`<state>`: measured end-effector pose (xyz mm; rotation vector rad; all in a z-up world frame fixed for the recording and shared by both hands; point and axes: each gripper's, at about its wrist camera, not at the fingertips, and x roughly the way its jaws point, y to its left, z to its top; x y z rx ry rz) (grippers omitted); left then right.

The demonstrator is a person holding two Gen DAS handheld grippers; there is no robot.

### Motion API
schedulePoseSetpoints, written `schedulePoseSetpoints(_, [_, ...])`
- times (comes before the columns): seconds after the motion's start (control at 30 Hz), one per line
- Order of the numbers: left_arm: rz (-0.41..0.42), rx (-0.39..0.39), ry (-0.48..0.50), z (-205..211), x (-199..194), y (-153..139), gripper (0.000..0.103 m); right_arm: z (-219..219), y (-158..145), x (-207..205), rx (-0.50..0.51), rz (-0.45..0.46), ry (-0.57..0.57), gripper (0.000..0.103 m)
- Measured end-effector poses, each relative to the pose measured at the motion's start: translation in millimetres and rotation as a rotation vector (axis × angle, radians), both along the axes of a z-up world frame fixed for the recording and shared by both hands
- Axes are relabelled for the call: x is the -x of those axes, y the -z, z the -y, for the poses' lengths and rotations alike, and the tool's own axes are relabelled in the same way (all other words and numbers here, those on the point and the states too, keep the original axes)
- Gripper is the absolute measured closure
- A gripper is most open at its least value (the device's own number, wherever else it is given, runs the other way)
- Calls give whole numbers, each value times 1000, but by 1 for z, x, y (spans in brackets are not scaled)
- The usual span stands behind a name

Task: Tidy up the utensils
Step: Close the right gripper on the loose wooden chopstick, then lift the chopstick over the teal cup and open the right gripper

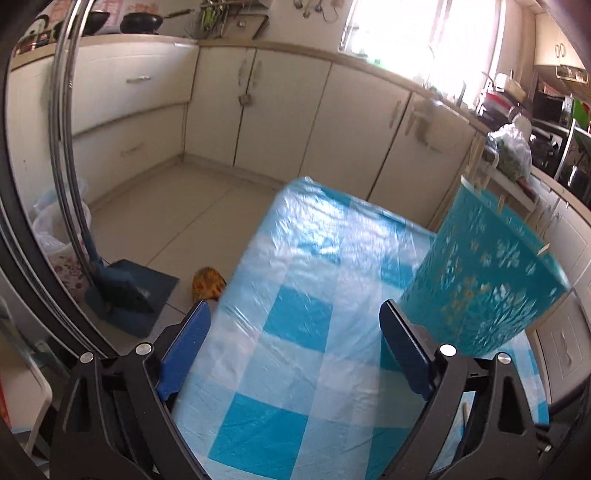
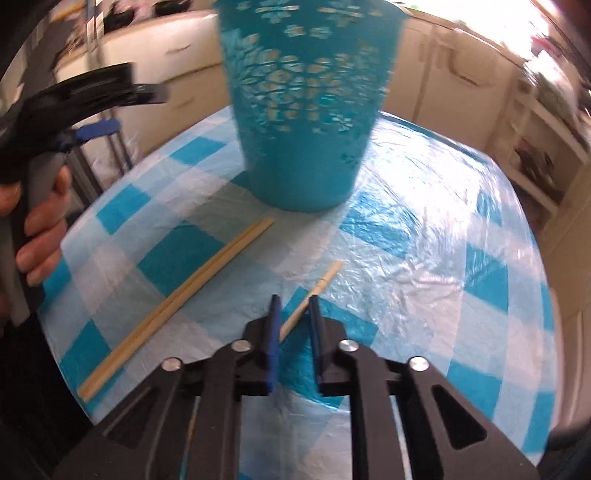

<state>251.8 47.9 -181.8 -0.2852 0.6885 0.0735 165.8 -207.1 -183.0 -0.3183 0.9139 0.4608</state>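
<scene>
Pick-up step in hand: right tongs [image 2: 294, 301] closed on one chopstick [image 2: 320, 284] at lower centre, left tongs [image 1: 295, 314] open and empty; next, judged, lift into teal holder [image 2: 306, 110] upper centre, worktop [image 2: 424, 229].

Daylit kitchen, strong glare, heavy fisheye bending and motion blur.

Light is admitted through the window [image 1: 424, 33] at the upper right of the left wrist view, where detail is blown out to white. Sheen is thrown across the plastic-covered tablecloth [image 1: 306, 266]. Straight cabinet lines are curved toward the edges, and the corners are vignetted black. In the right wrist view the teal basket [image 2: 306, 122] and the background are smeared, probably by motion.
</scene>
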Motion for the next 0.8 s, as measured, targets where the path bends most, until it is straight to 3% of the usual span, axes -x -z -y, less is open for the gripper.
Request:
schedulePoseSetpoints(0.13, [-23, -6, 30, 9, -1, 14, 14, 5, -2, -13, 29, -63, -81, 97])
schedulePoseSetpoints(0.37, [-51, 6, 46, 12, -2, 22, 13, 13, 1, -20, -36, -81, 41, 97])
schedulePoseSetpoints(0.57, [-54, -29, 69, 19, -1, 22, 12, 26, 6, -11, -175, -44, 178, 96])
schedulePoseSetpoints(0.8, [-77, -15, 74, 18, -4, 25, 9, 55, 1, 0, -393, -83, 275, 97])
